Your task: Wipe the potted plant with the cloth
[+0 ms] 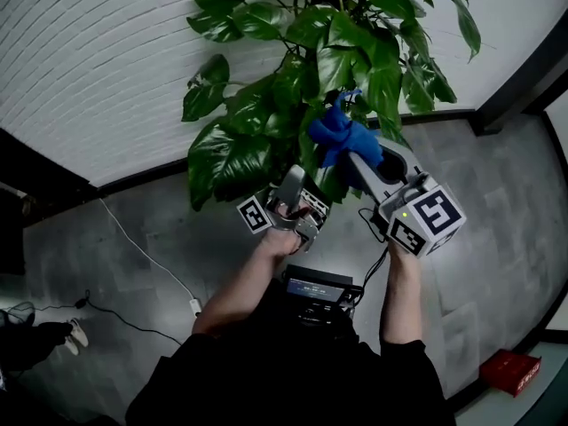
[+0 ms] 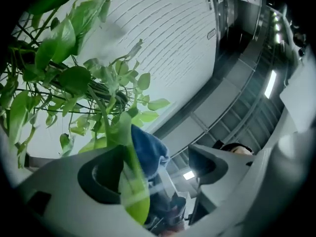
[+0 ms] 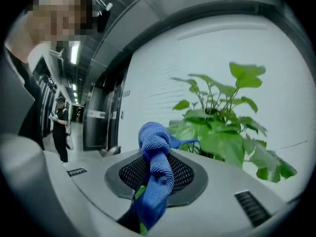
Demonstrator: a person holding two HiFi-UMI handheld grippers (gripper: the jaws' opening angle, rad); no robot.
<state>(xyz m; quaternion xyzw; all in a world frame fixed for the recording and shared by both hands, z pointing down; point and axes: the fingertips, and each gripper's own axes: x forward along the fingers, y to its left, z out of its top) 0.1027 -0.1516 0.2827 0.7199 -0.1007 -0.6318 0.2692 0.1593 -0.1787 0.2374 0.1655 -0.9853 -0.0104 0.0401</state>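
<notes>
The potted plant (image 1: 311, 51) spreads large green leaves at the top centre of the head view; its pot is hidden. My right gripper (image 1: 359, 153) is pushed into the foliage, shut on a bunched blue cloth (image 1: 348, 138). In the right gripper view the cloth (image 3: 157, 167) is pinched against the black pad, with a sliver of green leaf in the pinch. My left gripper (image 1: 295, 185) sits just left of it, under the leaves. Its jaws stand apart in the left gripper view, and a pale green leaf (image 2: 131, 191) hangs against the left jaw in front of the cloth (image 2: 148, 149).
A white brick wall (image 1: 106, 69) with dark skirting stands behind the plant. A white cable (image 1: 146, 256) runs over the grey floor at left, near a pair of shoes (image 1: 75, 331). A red box (image 1: 510, 371) lies at bottom right. A person (image 3: 61, 127) stands in the far corridor.
</notes>
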